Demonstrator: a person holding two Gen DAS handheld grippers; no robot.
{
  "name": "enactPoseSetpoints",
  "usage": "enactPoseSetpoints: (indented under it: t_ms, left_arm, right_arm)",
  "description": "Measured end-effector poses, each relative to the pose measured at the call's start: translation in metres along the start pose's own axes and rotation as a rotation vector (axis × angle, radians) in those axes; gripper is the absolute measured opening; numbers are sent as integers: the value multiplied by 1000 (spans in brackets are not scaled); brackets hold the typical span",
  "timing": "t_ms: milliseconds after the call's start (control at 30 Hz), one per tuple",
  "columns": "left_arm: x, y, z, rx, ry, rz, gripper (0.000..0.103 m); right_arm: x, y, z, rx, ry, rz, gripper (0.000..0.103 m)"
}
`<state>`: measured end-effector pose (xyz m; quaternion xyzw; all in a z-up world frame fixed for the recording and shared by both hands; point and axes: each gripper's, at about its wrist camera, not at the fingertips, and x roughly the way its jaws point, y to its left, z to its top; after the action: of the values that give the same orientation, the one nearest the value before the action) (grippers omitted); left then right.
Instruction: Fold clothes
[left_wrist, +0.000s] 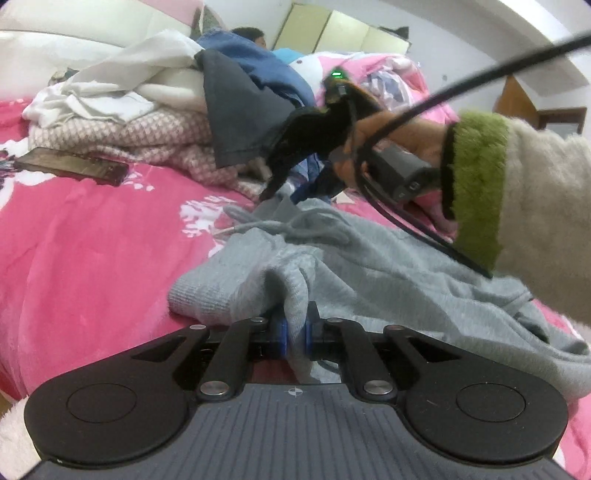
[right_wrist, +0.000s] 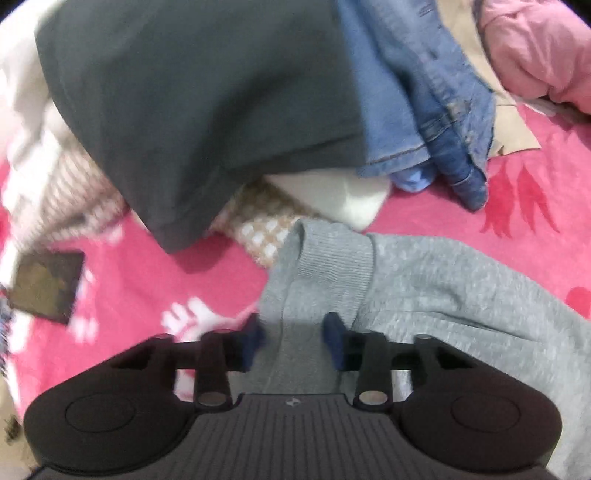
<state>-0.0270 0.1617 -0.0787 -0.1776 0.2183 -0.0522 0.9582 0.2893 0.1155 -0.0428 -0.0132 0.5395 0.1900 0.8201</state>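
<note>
A grey knit garment (left_wrist: 369, 266) with a drawstring and a ribbed hem lies crumpled on the pink bedspread (left_wrist: 92, 240). My left gripper (left_wrist: 295, 332) is shut on a bunched fold of it, the cloth pinched between the blue pads. In the right wrist view my right gripper (right_wrist: 293, 338) points down at the same grey garment (right_wrist: 424, 280). Flat grey cloth near the ribbed hem lies between its blue pads, which stand apart and do not pinch it. The left wrist view shows the right gripper (left_wrist: 269, 190) dark and blurred, held by a hand (left_wrist: 388, 140) in a fleecy sleeve (left_wrist: 535, 206).
A heap of clothes (left_wrist: 155, 110) rises just behind: a dark grey shirt (right_wrist: 192, 110), blue jeans (right_wrist: 436, 110), white and checked fabric. A dark flat phone (right_wrist: 46, 284) lies on the bedspread to the left. A person (left_wrist: 251, 35) lies at the far end.
</note>
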Motion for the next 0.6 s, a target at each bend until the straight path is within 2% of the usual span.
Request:
enactPoseSetpoints:
  t_ms: [67, 167, 233, 333, 400, 500, 600]
  left_arm:
    - [-6, 3, 5, -22, -22, -7, 6]
    - [-14, 9, 11, -35, -53, 23, 6]
    - [-16, 17, 15, -56, -56, 42, 6]
    - [-14, 26, 16, -87, -34, 58, 6]
    - [-10, 24, 16, -79, 16, 42, 8]
    - [-9, 37, 18, -196, 63, -23, 12]
    - [-11, 68, 20, -426, 81, -154, 25]
  right_arm:
    - [-18, -4, -4, 22, -55, 42, 25]
    - [-43, -5, -5, 51, -140, 130, 15]
    - [-50, -1, -1, 66, -184, 185, 14]
    - [-32, 7, 1, 64, -184, 220, 14]
    - [-5, 7, -1, 64, -159, 217, 15]
    - [13, -2, -5, 123, -148, 240, 17]
    - [-11, -19, -2, 164, -152, 283, 23]
